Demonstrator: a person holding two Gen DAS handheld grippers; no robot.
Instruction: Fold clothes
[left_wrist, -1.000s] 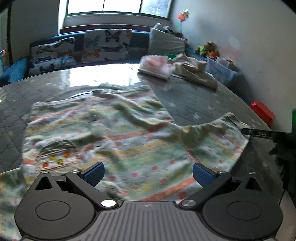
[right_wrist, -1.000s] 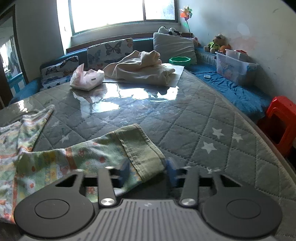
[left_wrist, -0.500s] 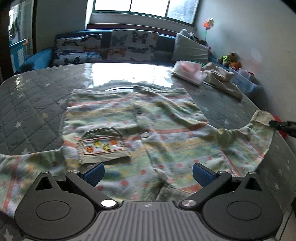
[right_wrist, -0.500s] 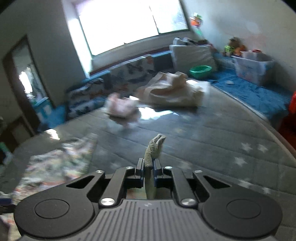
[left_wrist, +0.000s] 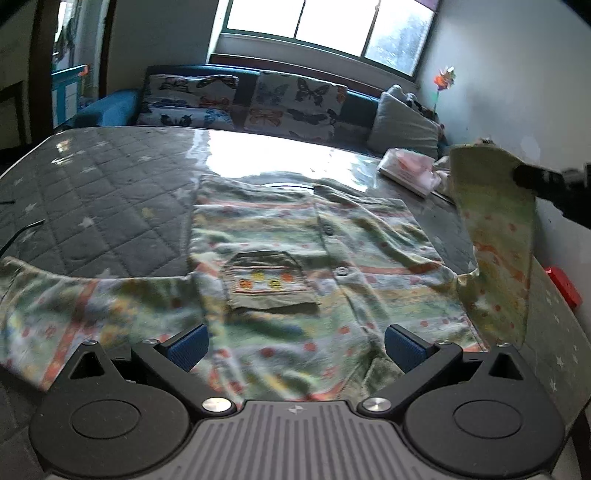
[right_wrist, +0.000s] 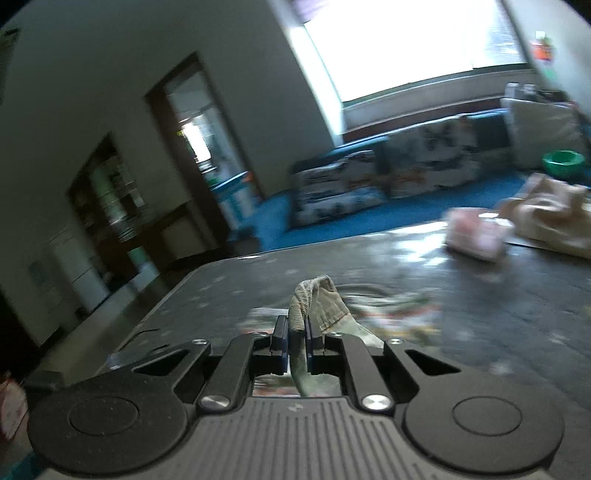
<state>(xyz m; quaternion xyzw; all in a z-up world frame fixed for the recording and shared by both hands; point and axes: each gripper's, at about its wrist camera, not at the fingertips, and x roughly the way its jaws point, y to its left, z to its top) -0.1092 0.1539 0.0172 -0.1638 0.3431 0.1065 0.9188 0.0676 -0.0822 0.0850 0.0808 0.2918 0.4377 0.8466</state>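
Note:
A small patterned shirt (left_wrist: 295, 273) with a chest pocket and buttons lies face up on the grey quilted table (left_wrist: 110, 206). Its left sleeve (left_wrist: 55, 314) is spread flat. Its right sleeve (left_wrist: 498, 236) hangs lifted in the air, pinched at the cuff by my right gripper (left_wrist: 517, 175), which is seen dark at the right edge. In the right wrist view my right gripper (right_wrist: 296, 334) is shut on the ribbed cuff (right_wrist: 314, 295). My left gripper (left_wrist: 295, 345) hovers open over the shirt's near hem, with nothing between its blue pads.
A pink tissue pack (left_wrist: 406, 171) and a beige garment (right_wrist: 550, 210) lie at the table's far right. A blue couch with butterfly cushions (left_wrist: 295, 103) runs behind the table under the window. A red stool (left_wrist: 563, 288) stands off the right edge.
My right gripper shut on the sleeve cuff and lifted it up off the table, swinging left. My left gripper slid left across the shirt, staying open.

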